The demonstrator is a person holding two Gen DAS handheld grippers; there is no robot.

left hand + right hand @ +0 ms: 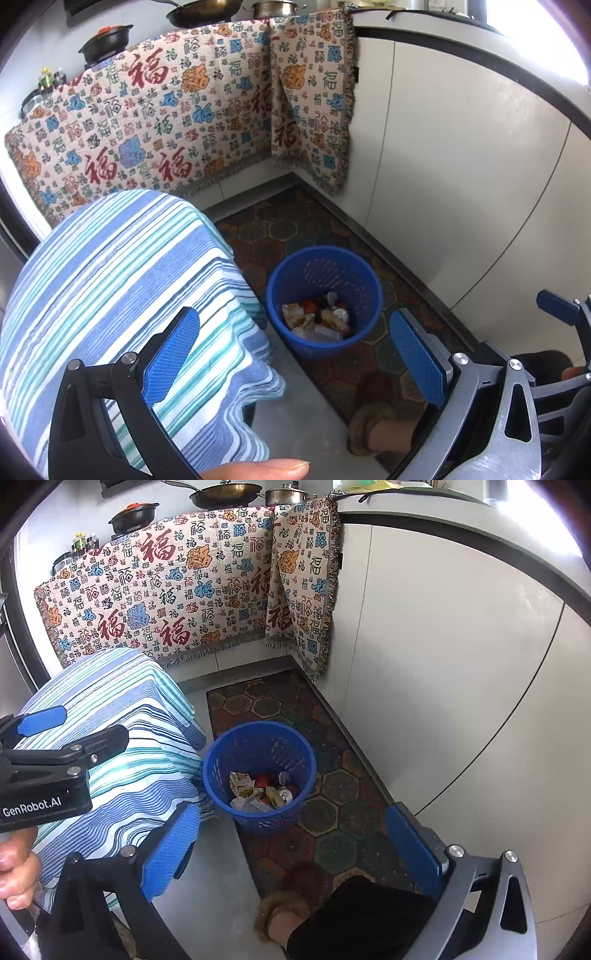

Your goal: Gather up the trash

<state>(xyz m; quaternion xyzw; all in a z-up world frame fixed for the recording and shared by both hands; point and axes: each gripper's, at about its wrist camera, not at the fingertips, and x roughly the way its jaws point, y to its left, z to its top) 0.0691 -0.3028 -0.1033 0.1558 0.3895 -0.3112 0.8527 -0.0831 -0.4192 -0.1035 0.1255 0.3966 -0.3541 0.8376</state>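
A blue mesh basket [325,269] [258,742] stands on the floor mat and holds mixed trash [317,319] [262,790]: wrappers, paper scraps and a can. My left gripper [295,358] hovers above and in front of the basket, open, with nothing between its blue pads. My right gripper [291,849] hangs beside it at about the same height, also open and holding nothing. In the right wrist view the left gripper [92,723] shows at the left edge, over the striped cloth. One of the right gripper's fingers [554,304] pokes in at the right edge of the left wrist view.
A table under a blue-striped cloth [110,277] [122,709] stands just left of the basket. White cabinets [443,664] run along the right; a patterned cloth [166,590] drapes the far counter under pans. A hexagon mat [325,812] covers the floor. A person's slippered foot [284,904] is near.
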